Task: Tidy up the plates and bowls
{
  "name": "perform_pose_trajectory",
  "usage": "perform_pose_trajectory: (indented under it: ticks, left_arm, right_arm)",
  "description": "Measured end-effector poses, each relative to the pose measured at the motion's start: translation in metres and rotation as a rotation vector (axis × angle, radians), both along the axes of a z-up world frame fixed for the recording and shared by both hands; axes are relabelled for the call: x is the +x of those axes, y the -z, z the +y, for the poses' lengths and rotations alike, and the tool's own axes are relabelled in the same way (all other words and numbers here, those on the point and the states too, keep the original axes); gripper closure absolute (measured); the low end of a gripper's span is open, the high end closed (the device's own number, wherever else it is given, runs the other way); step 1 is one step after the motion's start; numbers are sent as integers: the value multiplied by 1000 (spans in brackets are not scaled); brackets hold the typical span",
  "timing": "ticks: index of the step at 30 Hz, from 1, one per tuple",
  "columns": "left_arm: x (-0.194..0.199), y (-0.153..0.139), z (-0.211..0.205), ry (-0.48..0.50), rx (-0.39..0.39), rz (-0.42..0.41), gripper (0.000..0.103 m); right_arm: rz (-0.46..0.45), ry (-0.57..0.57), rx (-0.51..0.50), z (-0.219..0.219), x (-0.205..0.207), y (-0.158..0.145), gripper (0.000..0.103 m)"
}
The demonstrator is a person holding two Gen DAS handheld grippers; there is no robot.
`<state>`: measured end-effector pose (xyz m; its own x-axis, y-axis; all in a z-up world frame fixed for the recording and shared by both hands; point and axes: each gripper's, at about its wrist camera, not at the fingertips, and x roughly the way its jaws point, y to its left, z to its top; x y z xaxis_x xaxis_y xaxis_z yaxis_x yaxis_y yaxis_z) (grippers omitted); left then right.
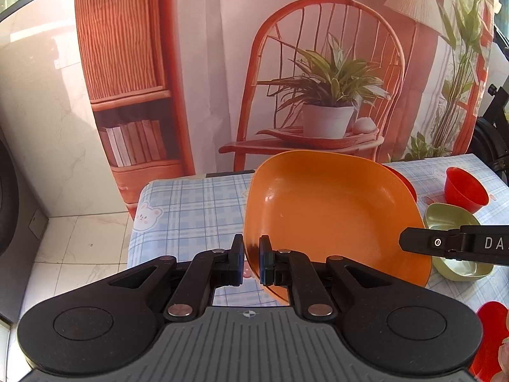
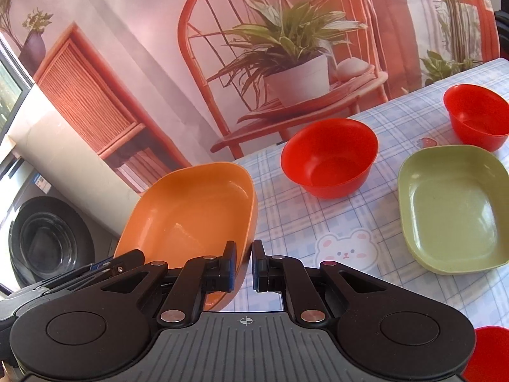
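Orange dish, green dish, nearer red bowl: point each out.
orange dish (image 1: 334,210): left wrist view, inner floor.
green dish (image 2: 451,210): right wrist view, inner floor.
red bowl (image 2: 331,165): right wrist view, inner wall.

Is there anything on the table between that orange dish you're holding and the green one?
Nothing but bare checked tablecloth between the orange dish and green dish, seen in the right wrist view.

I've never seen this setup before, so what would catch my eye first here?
The orange dish stands out, lifted and tilted above the checked tablecloth, its rim pinched by the left claw and the right claw. Behind it on the cloth sit a red bowl and a green dish.
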<state>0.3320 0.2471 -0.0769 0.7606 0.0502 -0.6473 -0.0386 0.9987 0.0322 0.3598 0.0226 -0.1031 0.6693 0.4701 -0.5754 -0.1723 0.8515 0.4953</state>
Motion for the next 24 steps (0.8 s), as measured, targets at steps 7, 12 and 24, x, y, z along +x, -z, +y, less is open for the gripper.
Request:
perform_pose_trajectory:
  ticks: [7, 12, 24]
  left_arm:
    - [-30, -36, -49, 33, 53, -36, 93]
    - [-45, -46, -90, 41, 69, -43, 93]
    - [-56, -30, -180, 110, 84, -12, 92]
  right_arm:
    - [-42, 4, 64, -49, -37, -15, 94]
    - [-64, 17, 87, -91, -59, -18, 94]
    - [-84, 88, 140, -187, -86, 3, 93]
